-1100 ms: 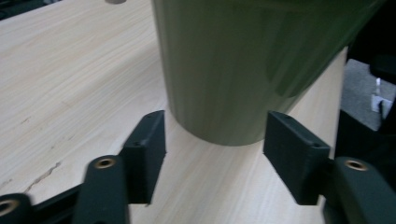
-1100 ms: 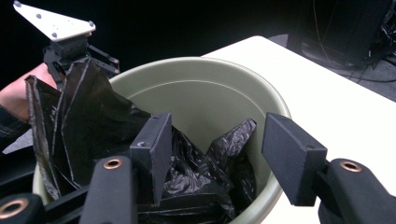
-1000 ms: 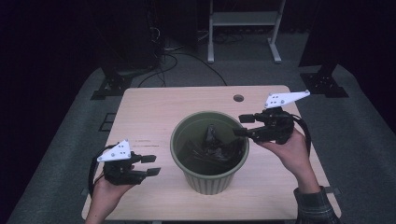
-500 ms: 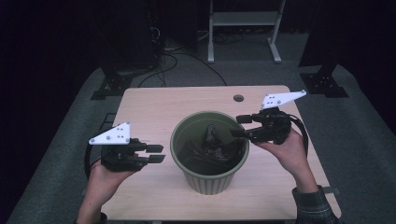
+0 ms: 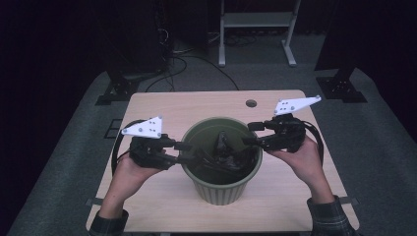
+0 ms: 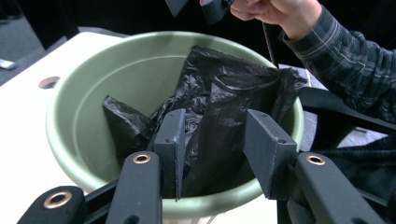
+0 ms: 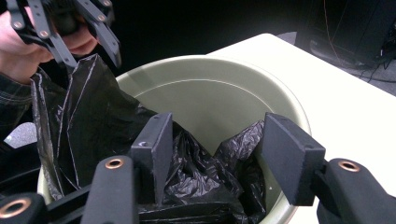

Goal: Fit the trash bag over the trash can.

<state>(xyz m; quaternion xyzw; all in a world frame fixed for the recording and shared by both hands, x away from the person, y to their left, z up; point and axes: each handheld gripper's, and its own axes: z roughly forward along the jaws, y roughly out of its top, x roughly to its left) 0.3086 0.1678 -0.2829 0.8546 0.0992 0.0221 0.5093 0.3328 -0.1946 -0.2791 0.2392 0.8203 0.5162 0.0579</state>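
I hold my left gripper point(image 5: 189, 154) at the near-left rim of the round olive-green plastic bin point(image 5: 221, 189), which stands in the middle of the pale wooden table point(image 5: 162, 105). Its jaws are spread apart and reach over the rim, and in the left gripper view a fold of the crumpled black plastic bag point(image 6: 219, 112) stands up between them; I cannot tell whether either jaw touches it. The bag lies inside the bin, bunched low against the wall on one side and rising in a peak toward the rim on the other. My right gripper point(image 5: 252, 133) sits at the opposite side of the bin, its jaws also wide apart and pointing in over the rim above the bag, with nothing pinched between them. In the right gripper view the bag point(image 7: 187, 177) fills the bottom of the bin point(image 7: 224, 70) beneath my open jaws, and a tall flap of it rises at the far side just under my left gripper point(image 7: 88, 49). A small round hole point(image 5: 251, 103) shows in the tabletop beyond the bin.
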